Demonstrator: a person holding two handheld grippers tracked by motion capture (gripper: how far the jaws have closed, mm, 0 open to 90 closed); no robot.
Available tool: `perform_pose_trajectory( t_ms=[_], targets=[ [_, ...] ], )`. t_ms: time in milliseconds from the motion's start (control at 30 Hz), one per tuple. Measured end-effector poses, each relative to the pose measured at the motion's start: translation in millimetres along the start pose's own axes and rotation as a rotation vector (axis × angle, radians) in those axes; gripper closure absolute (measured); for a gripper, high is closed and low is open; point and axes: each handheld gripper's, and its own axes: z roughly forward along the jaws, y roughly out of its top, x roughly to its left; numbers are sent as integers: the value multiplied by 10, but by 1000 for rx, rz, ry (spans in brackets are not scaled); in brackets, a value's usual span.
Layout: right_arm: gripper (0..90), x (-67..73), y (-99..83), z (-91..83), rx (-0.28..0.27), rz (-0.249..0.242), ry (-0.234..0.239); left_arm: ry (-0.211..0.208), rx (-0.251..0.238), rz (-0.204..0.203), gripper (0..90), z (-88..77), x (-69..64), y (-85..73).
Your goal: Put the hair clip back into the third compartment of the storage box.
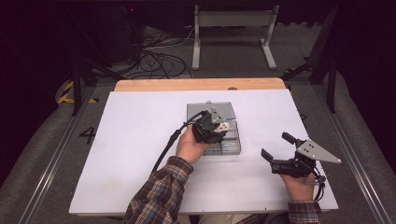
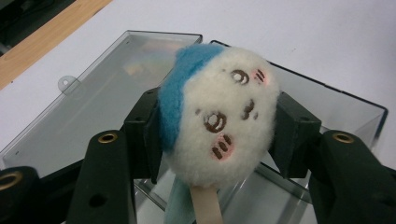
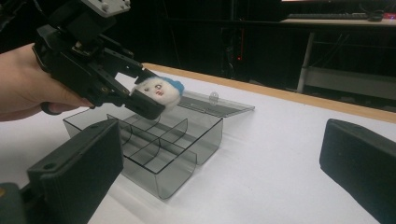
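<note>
Left hand-held gripper pinching a plush toy, held just above the open compartment box on the tabletop. Right hand-held gripper spread wide, well apart from box.

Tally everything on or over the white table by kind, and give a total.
Plush toy: 1
Clear compartment box with open lid: 1
Hand-held gripper, left hand-held gripper and right hand-held gripper: 2
Total: 4
</note>
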Motion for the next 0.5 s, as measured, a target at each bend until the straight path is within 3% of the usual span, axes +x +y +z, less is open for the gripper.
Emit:
perform_pose_trajectory(
  t_ms=[500],
  targets=[
    [1,-3,2,-4,-3,3,1,2,14,-20,443,167,-22,15]
  ],
)
